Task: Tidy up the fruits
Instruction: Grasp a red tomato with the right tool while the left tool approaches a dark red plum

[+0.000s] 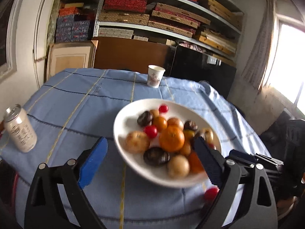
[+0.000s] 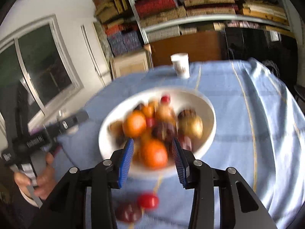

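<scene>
A white bowl (image 1: 122,118) (image 2: 207,105) stands on the blue tablecloth, heaped with fruit: a large orange (image 1: 171,138), cherry tomatoes (image 1: 150,131), brown and dark round fruits. My left gripper (image 1: 151,143) is open wide, with its right finger over the bowl's near side and its left finger over the cloth. My right gripper (image 2: 152,143) is partly open at the bowl's near rim. An orange (image 2: 154,153) lies between its pads, and they do not press on it. A cherry tomato (image 2: 148,201) (image 1: 210,193) and a dark fruit (image 2: 127,212) lie on the cloth before the bowl.
A paper cup (image 1: 155,76) (image 2: 181,64) stands at the table's far edge and a drink can (image 1: 20,128) at the left. A hand (image 2: 43,179) grips the left tool's handle. Shelves of boxes fill the back wall. The right wrist view is motion-blurred.
</scene>
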`<state>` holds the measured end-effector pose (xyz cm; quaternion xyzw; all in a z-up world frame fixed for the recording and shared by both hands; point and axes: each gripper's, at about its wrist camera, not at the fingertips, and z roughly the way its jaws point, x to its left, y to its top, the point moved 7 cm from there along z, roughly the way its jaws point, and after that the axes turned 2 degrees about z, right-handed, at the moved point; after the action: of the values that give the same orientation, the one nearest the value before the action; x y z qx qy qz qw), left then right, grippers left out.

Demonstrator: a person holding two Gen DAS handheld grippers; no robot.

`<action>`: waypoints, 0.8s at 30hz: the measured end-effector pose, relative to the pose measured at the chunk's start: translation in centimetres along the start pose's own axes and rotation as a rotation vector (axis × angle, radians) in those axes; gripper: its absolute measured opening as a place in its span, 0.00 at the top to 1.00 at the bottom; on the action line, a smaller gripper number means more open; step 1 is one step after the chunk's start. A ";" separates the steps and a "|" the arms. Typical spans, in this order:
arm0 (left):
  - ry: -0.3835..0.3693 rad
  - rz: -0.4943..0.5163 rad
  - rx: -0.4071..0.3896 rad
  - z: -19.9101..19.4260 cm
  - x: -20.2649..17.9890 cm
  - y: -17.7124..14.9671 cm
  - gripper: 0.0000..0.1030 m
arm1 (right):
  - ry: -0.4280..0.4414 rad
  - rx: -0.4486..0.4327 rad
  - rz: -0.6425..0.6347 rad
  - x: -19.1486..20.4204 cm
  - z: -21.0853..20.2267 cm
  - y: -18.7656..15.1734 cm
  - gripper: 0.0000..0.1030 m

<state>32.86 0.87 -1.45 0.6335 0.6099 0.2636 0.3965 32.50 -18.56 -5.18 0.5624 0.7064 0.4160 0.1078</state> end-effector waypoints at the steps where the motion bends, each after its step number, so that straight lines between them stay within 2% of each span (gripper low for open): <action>1: 0.000 0.021 0.008 -0.4 -0.6 -0.7 0.09 | -0.014 0.030 0.009 -0.3 0.1 -1.1 0.59; 4: 0.019 0.071 0.011 -1.2 -1.7 -2.0 0.06 | 0.004 0.080 0.039 -0.8 0.2 -2.5 0.59; 8: 0.076 0.148 -0.014 -2.0 -2.7 -3.0 0.05 | 0.095 0.120 0.104 -1.0 0.1 -3.3 0.59; 12: 0.087 0.172 0.003 -1.7 -3.0 -3.2 0.05 | 0.126 0.148 0.090 -0.3 0.3 -3.8 0.59; 24: 0.041 0.054 0.044 -1.4 -1.0 -2.9 0.05 | 0.109 0.215 0.055 0.5 1.4 -5.0 0.61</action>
<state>30.00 -0.09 -2.93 0.6528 0.6063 0.2736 0.3626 29.73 -17.57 -9.44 0.5666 0.7360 0.3706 -0.0029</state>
